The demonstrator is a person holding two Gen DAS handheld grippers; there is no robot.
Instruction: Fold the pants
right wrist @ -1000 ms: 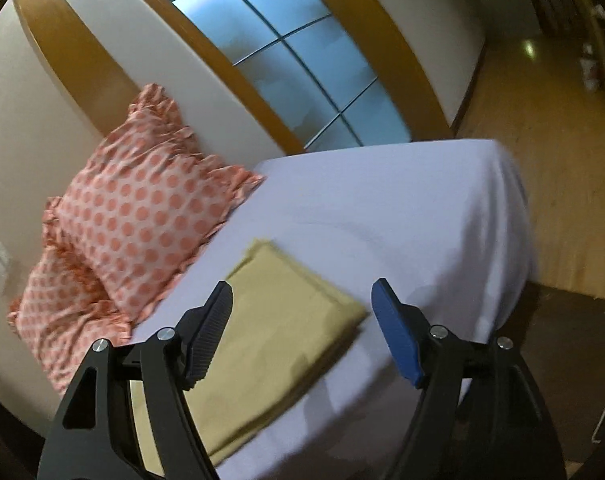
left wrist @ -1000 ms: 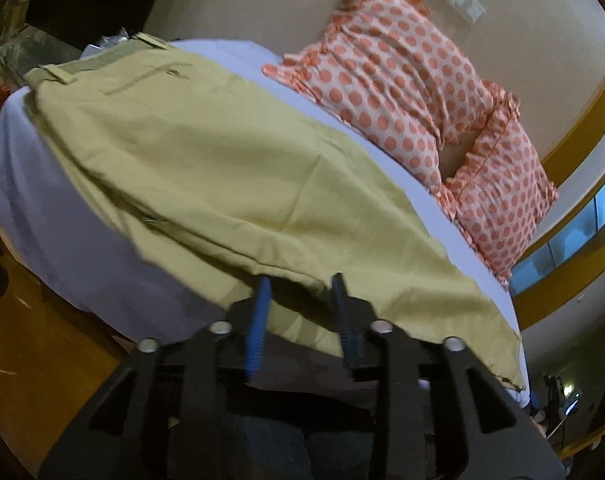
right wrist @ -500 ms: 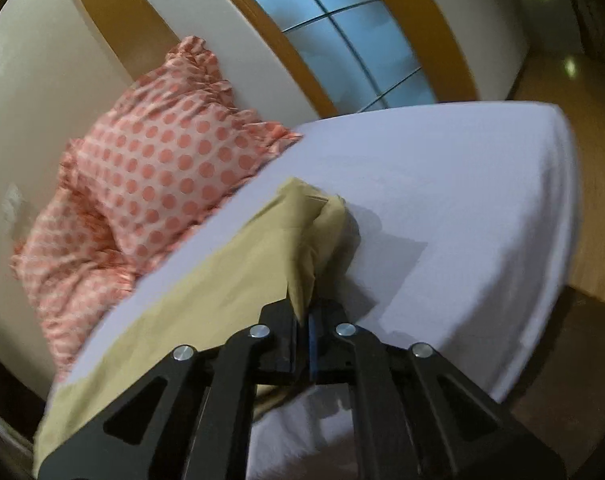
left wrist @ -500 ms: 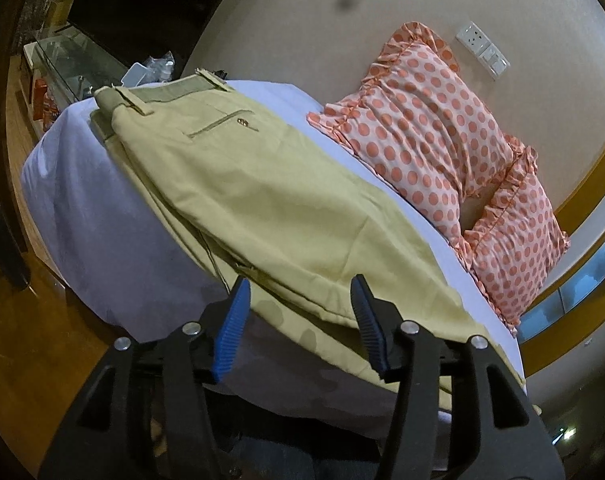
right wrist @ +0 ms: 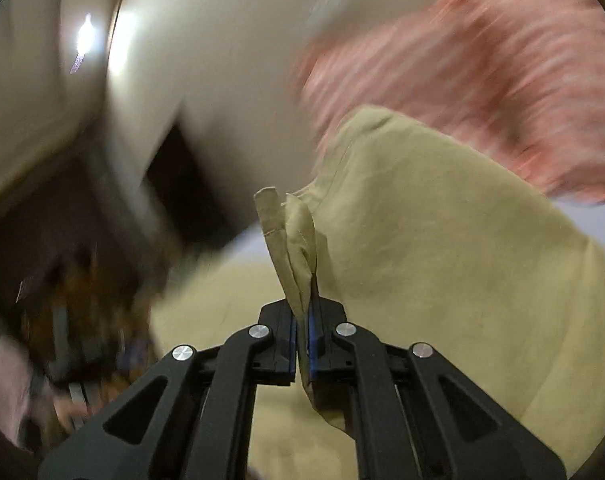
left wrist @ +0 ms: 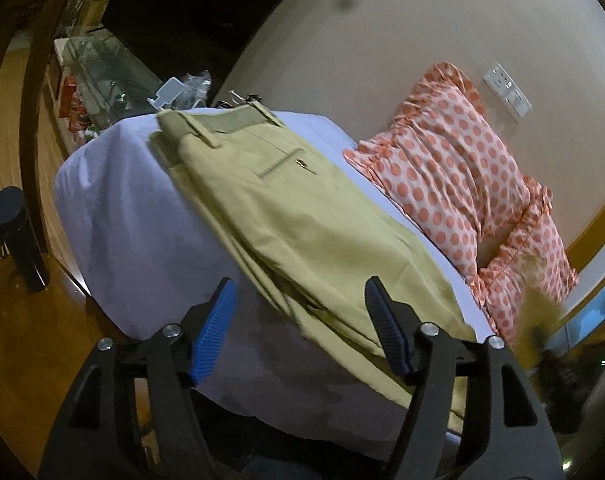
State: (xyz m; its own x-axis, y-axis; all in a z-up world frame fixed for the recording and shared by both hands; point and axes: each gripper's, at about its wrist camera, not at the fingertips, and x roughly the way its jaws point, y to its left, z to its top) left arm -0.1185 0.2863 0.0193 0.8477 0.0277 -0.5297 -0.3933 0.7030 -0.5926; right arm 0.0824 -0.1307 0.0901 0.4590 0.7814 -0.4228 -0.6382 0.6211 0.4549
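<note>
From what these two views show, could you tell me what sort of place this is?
Most likely a bedroom, perhaps in a hotel: a bed with a white sheet, two polka-dot pillows against the wall, and a wall socket panel above them. Khaki pants lie on the bed.

left gripper (left wrist: pixel 302 320): black linkage frame, silver screws — ribbed blue pads
right gripper (right wrist: pixel 301 340): black frame, silver screws — blue pad edges

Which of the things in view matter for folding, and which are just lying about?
Job:
- khaki pants, hem end pinched in the right tongs
- left tongs, open near the pants' edge
- bed sheet under the pants

Lying about:
- polka-dot pillows
- wall socket
- glass side table
</note>
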